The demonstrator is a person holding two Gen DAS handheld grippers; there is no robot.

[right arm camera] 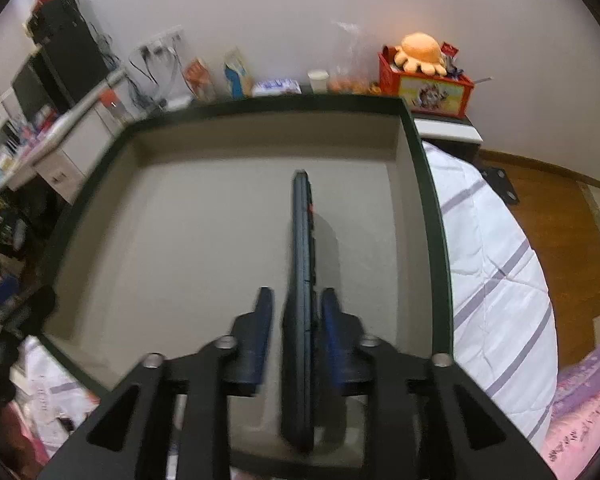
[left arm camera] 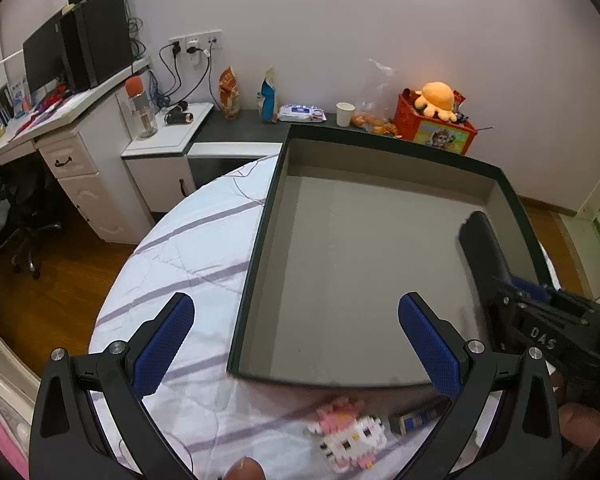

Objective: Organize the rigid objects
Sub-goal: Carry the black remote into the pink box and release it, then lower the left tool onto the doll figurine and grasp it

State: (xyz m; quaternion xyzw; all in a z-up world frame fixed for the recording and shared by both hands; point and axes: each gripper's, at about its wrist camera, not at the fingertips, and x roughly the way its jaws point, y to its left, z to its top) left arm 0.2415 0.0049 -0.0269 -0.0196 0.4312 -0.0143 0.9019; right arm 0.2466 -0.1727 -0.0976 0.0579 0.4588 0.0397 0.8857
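Right claw (right arm camera: 296,300) astride black remote (right arm camera: 302,240), tray (right arm camera: 428,184), block toy (left arm camera: 350,436) outside

The near end of the black remote (right arm camera: 300,280) is hidden behind the right gripper (right arm camera: 296,312), whose pads are smeared by blur. The small blue box (left arm camera: 418,420) beside the pink block toy (left arm camera: 350,436) is blurred and partly covered.

tray (left arm camera: 260,264): matt grey card-like inside, dark rim; remote (right arm camera: 302,248) smooth black plastic; left gripper (left arm camera: 296,344) matt black plastic, blue knurled rubbery pads, metal pins; bedcover (left arm camera: 188,240) quilted cloth; floor (left arm camera: 60,280), left of frame, glossy wood
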